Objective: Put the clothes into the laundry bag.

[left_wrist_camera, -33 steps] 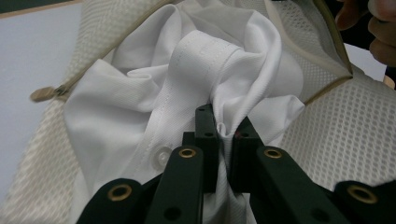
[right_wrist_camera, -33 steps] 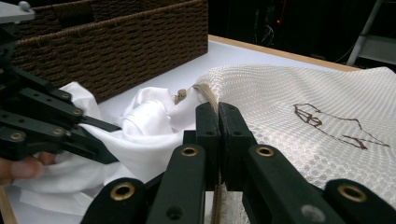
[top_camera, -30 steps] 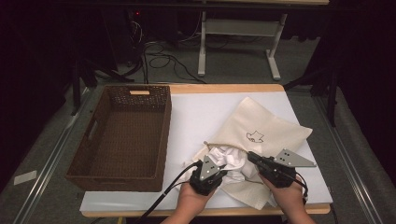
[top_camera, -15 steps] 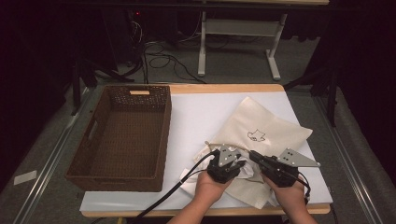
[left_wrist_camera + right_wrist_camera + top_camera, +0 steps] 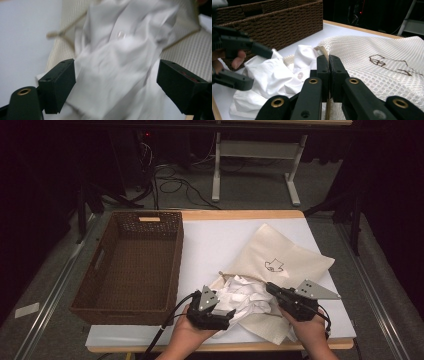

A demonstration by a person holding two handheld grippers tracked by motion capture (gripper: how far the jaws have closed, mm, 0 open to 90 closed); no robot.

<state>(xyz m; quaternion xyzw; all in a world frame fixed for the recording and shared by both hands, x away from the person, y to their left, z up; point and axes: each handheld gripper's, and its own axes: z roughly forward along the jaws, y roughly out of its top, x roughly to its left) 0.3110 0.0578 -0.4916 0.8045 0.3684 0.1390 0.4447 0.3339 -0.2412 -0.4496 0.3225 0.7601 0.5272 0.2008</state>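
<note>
dim room with dark walls; grey floor with black cables and a white metal frame behind the white-topped surface.

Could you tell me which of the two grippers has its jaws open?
The left gripper: its jaws have just been opening beside the white shirt. The right gripper is clamped on the mesh bag's rim.

Wicker basket: dark brown, rectangular, with a cut-out handle in the far wall; it sits on the left part of the table, its right wall along the edge of the white sheet. White sheet: covers most of the table top. Table: pale wooden edge shows along the far side. Metal stand: light grey legs on the floor beyond the table. Cables: loose black loops on the floor left of the stand.
</note>
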